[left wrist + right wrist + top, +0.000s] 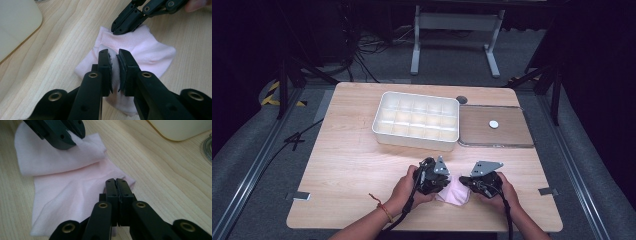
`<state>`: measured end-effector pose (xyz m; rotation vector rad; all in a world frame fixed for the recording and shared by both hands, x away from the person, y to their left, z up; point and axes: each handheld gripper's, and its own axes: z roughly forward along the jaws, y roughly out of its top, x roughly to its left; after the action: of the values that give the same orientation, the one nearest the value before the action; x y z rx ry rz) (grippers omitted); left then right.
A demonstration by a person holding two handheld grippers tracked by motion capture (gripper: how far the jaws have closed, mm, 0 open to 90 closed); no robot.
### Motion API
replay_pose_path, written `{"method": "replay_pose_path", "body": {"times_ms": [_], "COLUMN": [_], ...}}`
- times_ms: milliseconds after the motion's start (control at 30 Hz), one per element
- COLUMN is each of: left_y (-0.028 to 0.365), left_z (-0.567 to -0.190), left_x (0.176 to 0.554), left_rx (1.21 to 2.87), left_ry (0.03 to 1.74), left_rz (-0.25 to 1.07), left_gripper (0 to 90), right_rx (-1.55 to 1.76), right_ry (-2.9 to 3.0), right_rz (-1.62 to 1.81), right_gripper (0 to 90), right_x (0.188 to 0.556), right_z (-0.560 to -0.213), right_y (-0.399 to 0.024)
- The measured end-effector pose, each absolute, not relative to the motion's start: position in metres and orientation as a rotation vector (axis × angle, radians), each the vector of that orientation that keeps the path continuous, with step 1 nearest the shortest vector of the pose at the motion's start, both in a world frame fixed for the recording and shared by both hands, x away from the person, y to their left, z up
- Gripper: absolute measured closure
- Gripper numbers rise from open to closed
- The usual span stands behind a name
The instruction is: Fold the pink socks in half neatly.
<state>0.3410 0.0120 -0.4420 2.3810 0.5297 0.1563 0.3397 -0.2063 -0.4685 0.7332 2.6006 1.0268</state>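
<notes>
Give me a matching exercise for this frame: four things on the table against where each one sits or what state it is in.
Things:
1. pink cloth
2. white divided tray
3. small white disc
4. left claw

Places or states:
A. lying on the brown mat
B. near the table's far edge, left of the mat
C. shut on a fold of fabric
D. at the near edge, between both hands

Pairs: 1-D, 2-B, 3-A, 4-C

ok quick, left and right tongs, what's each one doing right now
left tongs: closed on a fold of the pink cloth
right tongs: closed on the cloth's edge
</notes>
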Motion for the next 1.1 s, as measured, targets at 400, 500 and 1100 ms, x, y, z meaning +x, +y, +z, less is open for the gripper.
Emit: {"method": "replay_pose_path", "body": {"times_ms": [400,500,1100], "left_y": [0.005,0.002,0.005], "left_z": [-0.442,-0.445,-0.434], "left_x": [0.339,0.338,0.336], "left_rx": [2.379,2.372,2.275], "left_ry": [0.529,0.546,0.546], "left_rz": [0.184,0.184,0.139], "left_gripper": [81.6,81.5,70.2], "right_rx": [0.730,0.759,0.780], "right_ry": [2.596,2.552,2.590], "right_rz": [1.035,1.079,1.019], "right_gripper": [89.5,89.5,89.8], "right_x": [0.340,0.341,0.343], "right_z": [-0.469,-0.461,-0.471], "right_y": [-0.205,-0.212,-0.215]}}
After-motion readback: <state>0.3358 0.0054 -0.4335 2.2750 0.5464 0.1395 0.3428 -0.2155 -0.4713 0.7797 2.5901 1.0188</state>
